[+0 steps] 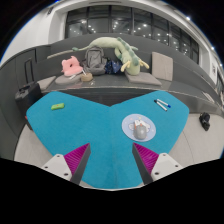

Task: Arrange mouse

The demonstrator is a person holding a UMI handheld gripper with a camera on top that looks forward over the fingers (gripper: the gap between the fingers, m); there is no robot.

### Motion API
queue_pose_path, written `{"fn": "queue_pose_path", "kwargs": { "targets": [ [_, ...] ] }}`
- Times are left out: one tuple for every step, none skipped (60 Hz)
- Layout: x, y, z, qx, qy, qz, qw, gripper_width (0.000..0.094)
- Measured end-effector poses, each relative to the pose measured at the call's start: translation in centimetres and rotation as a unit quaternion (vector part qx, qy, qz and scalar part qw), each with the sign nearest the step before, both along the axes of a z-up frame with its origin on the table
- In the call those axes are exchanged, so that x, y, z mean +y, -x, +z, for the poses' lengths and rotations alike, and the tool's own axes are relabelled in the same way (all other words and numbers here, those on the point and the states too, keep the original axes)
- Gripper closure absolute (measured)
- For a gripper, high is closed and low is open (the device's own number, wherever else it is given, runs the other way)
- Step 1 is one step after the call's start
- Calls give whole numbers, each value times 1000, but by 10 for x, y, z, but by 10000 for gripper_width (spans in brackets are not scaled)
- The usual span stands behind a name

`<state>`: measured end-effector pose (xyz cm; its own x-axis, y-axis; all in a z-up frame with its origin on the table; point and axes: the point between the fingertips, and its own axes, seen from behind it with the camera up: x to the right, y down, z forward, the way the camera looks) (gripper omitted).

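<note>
Gripper view. Seen along the gripper (110, 158): two fingers spread wide apart, holding nothing, only bare tabletop between them. Pink pad on the inner face of the left finger (76, 155), a matching pad on the right finger (147, 156). Stretched ahead of and beneath the fingers: a teal table (95, 125) with a notch cut into its far edge.

Lay on a round, pale mat (138, 126), beyond the right finger and near the table's right side: a small grey mouse (141, 129), well clear of both fingers. Rested further back near the right far edge: a slim blue and orange object (162, 103), possibly a pen, too small to tell for sure. Sat near the left far edge, well apart from the mouse: a small green item (57, 105).

Piled beyond the table's notch on a grey surface: a pink soft toy (70, 66), a dark bag (94, 62), and a long green plush toy (126, 51) draped across the heap. Stood off to the left, beside the table: a dark boxy thing (26, 94). Ran across the background: a row of large windows (130, 22).
</note>
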<state>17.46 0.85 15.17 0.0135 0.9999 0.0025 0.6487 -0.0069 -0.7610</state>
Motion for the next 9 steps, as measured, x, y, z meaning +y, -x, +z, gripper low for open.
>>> {"fn": "queue_pose_path", "kwargs": {
  "targets": [
    [-1, 0, 0, 1, -2, 2, 1000, 78],
    [-1, 0, 0, 2, -2, 3, 1000, 78],
    [-2, 0, 0, 3, -1, 3, 1000, 78],
    [-3, 0, 0, 3, 0, 3, 1000, 79],
    [-4, -1, 0, 1, 2, 4, 1000, 79],
    [-6, -2, -1, -1, 3, 7, 1000, 75],
    [-7, -2, -2, -3, 5, 9, 1000, 76],
    [-9, -2, -3, -4, 6, 11, 1000, 79],
    [-10, -2, -3, -4, 7, 11, 1000, 83]
  ]
}}
